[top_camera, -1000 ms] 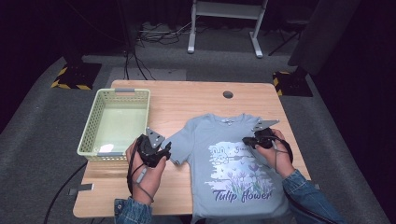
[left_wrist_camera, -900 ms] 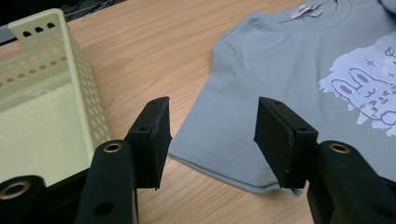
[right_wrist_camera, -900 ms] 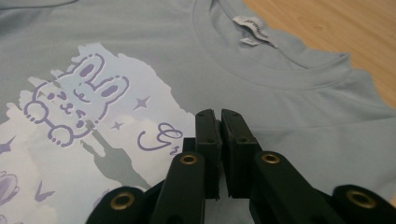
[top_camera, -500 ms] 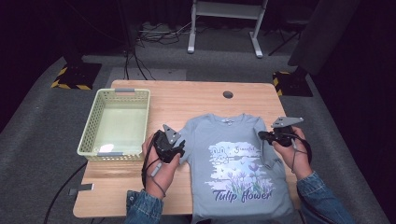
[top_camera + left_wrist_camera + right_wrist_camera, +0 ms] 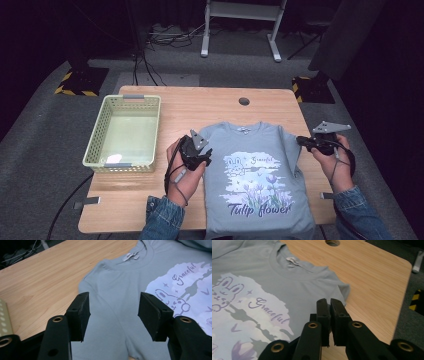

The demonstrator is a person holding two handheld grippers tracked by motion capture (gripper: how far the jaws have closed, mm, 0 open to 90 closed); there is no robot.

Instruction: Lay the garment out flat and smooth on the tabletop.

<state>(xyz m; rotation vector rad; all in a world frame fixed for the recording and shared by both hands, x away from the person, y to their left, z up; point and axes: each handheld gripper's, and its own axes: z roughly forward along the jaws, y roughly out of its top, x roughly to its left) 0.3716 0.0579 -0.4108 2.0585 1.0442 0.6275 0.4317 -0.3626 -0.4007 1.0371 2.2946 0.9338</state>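
A light blue T-shirt (image 5: 257, 175) printed with "Tulip flower" lies flat, front up, on the wooden table (image 5: 200, 107), its sleeves turned in along the sides. My left gripper (image 5: 204, 159) hovers at the shirt's left shoulder. Its jaws have just been opening and stand wide apart, with nothing between them and the cloth (image 5: 120, 277) below. My right gripper (image 5: 301, 141) is held off the shirt's right edge, raised above the table. In the right gripper view this gripper (image 5: 329, 302) is shut on nothing, pointing at the shoulder (image 5: 262, 277).
A pale green plastic basket (image 5: 95, 137) sits at the table's left, a small white scrap inside it. A round cable hole (image 5: 244, 101) is near the far edge. Bare wood lies between basket and shirt. Dark floor, cables and a stand surround the table.
My left hand has slid right, up to the shirt's left shoulder, and its jaws are wider. My right hand has drawn right and upward off the shirt. Both sleeves now lie folded in.
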